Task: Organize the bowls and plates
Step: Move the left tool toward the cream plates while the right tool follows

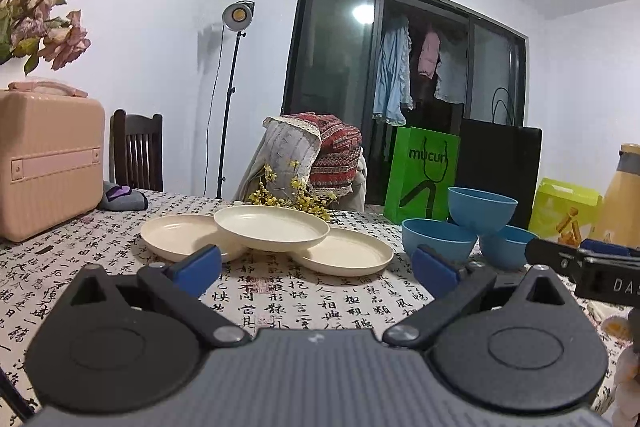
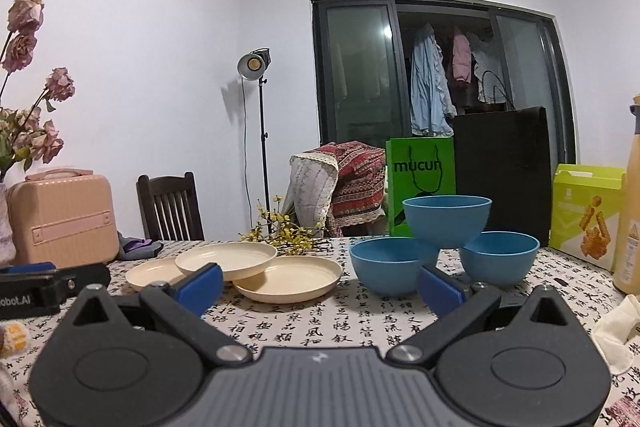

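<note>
Your left gripper (image 1: 316,269) hovers low over the bench (image 1: 312,303) with its blue-padded fingers (image 1: 198,267) spread wide apart and nothing between them. Your right gripper (image 2: 320,287) is the same: spread wide, empty, just above the patterned cloth.

Straight ahead of the left gripper lie three cream plates: a left plate (image 1: 180,237) and a right plate (image 1: 348,253) flat on the cloth, and a top plate (image 1: 272,227) resting across both, its edges overlapping them.

Ahead of the right gripper stand three blue bowls: a left bowl (image 2: 394,265) and a right bowl (image 2: 500,257) on the cloth, and an upper bowl (image 2: 446,221) perched on their rims between them. The bowls sit just to the right of the plates.

Behind them stand a green bag (image 2: 420,179) and a black bag (image 2: 500,163); a pink case (image 1: 48,163) sits at the far left of the bench.
</note>
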Motion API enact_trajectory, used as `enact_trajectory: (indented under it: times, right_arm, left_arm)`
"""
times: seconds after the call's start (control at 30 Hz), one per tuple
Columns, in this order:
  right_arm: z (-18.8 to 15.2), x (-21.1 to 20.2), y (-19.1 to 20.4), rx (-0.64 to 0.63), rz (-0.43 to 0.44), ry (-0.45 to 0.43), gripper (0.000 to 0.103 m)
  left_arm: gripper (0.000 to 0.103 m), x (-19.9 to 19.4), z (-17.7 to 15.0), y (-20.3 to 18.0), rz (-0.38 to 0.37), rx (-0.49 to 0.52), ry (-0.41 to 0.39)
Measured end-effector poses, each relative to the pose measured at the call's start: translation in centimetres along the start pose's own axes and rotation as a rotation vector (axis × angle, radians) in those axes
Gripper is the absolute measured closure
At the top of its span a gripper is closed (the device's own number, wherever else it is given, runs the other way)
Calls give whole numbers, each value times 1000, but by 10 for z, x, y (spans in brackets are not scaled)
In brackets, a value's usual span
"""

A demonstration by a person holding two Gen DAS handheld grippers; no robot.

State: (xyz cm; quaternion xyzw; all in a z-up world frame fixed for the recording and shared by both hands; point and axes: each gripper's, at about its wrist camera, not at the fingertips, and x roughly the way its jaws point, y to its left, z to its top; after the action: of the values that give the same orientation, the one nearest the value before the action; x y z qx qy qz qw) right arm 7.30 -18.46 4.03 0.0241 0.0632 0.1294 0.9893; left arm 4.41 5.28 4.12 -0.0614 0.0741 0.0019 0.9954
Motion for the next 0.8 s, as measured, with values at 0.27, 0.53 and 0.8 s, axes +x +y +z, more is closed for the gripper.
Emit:
enact_trajectory:
  times: [0.27, 0.53, 0.8]
  right_arm:
    - [7, 17, 13, -3, 33, 22, 0]
    - [14, 35, 26, -10, 40, 31, 0]
    - [21, 58, 39, -1, 32, 54, 0]
  left_arm:
    - [0, 5, 10, 16, -5, -6, -8]
    - [0, 12, 9, 32, 2, -28, 21]
    - [0, 22, 22, 50, 19, -51, 30]
